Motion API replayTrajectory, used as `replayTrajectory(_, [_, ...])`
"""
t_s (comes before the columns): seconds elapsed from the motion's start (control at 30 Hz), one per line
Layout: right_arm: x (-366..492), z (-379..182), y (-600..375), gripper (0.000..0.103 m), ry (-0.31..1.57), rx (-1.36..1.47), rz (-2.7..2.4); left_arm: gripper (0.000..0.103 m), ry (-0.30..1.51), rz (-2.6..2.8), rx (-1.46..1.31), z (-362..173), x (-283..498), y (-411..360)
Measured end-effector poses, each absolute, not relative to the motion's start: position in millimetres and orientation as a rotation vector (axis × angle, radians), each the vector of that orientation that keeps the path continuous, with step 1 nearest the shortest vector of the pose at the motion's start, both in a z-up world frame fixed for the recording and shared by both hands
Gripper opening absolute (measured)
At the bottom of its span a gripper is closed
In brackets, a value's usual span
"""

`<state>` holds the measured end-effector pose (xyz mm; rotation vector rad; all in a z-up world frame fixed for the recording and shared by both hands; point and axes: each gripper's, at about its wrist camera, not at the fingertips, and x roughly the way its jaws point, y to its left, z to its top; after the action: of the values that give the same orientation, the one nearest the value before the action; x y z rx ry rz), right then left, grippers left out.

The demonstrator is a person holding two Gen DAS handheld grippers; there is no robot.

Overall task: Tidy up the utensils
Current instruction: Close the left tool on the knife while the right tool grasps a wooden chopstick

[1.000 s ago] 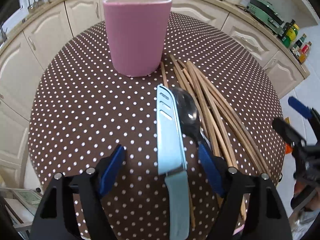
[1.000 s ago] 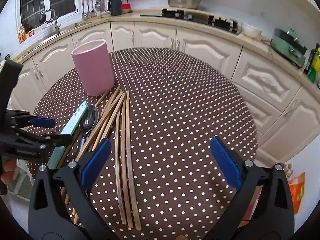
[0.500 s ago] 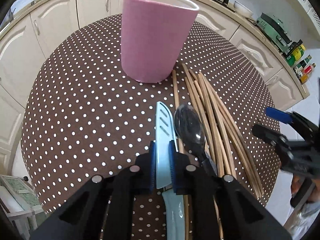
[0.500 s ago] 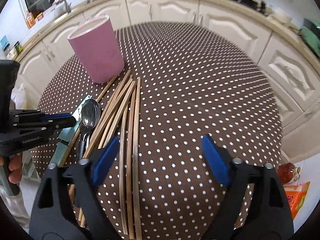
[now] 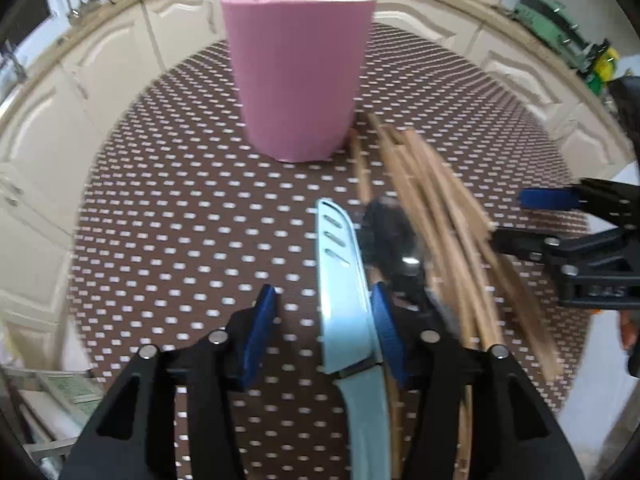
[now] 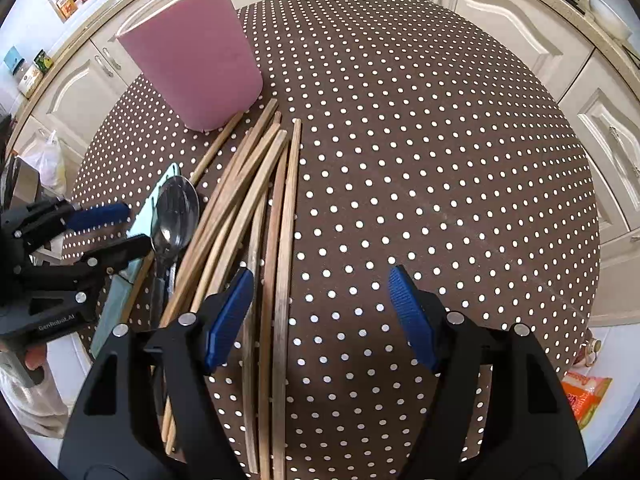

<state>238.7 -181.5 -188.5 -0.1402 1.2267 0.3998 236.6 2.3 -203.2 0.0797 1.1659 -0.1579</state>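
A pink cup [image 5: 298, 76] [image 6: 192, 64] stands upright on the round polka-dot table [image 6: 420, 140]. In front of it lie a light-blue knife [image 5: 344, 280] [image 6: 160, 188], a metal spoon [image 5: 390, 236] [image 6: 176, 208] and several wooden chopsticks [image 5: 440, 208] [image 6: 256, 184]. My left gripper [image 5: 322, 300] [image 6: 136, 227] straddles the knife blade and its jaws are opening; the blade lies against the right pad, with the left pad apart from it. My right gripper [image 6: 320, 280] [image 5: 510, 218] hangs over the near ends of the chopsticks, jaws closing, with two sticks lying between them, untouched.
Cream kitchen cabinets ring the table on all far sides. An orange packet [image 6: 586, 394] lies on the floor past the table's right edge, and a plastic bag [image 6: 48, 160] sits at the left. A person's hand [image 6: 36, 360] holds the left gripper.
The left gripper closed on the knife blade half a second ago and has since spread apart again. The right gripper tipped down over the chopsticks and its jaws narrowed.
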Motion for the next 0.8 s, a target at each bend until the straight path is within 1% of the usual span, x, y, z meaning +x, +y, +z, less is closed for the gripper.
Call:
replayTrajectory(0.1, [241,-193,-185,0.069,1.236,-0.145,0.397,0.050,1.163,-0.128,0.130,-207,240,-2])
replayTrajectory(0.3, [243,-192,-192,0.069,1.253,-0.120,0.410,0.050,1.170,-0.133,0.143,-208,241,-1])
replayTrajectory(0.33, [244,-192,-190,0.069,1.258,-0.130,0.410,0.048,1.163,-0.131,0.166,-208,239,-2])
replayTrajectory(0.37, [244,-192,-189,0.069,1.262,-0.135,0.409,0.042,1.159,-0.140,0.167,-208,239,-4])
replayTrajectory(0.4, [246,-192,-188,0.069,1.267,-0.143,0.409,0.041,1.158,-0.151,0.159,-210,240,-4])
replayTrajectory(0.43, [250,-194,-185,0.069,1.274,-0.154,0.409,0.037,1.160,-0.159,0.148,-209,241,-4])
replayTrajectory(0.47, [252,-194,-183,0.069,1.282,-0.162,0.408,0.030,1.159,-0.162,0.145,-208,242,-4])
replayTrajectory(0.53, [254,-197,-168,0.069,1.291,-0.182,0.400,0.029,1.161,-0.167,0.142,-207,244,-6])
replayTrajectory(0.63, [258,-200,-153,0.064,1.307,-0.209,0.395,0.027,1.159,-0.165,0.112,-205,246,-2])
replayTrajectory(0.73, [259,-202,-144,0.054,1.317,-0.234,0.399,0.025,1.149,-0.164,0.078,-207,243,8])
replayTrajectory(0.8, [258,-201,-138,0.046,1.322,-0.246,0.402,0.025,1.144,-0.158,0.060,-205,240,18])
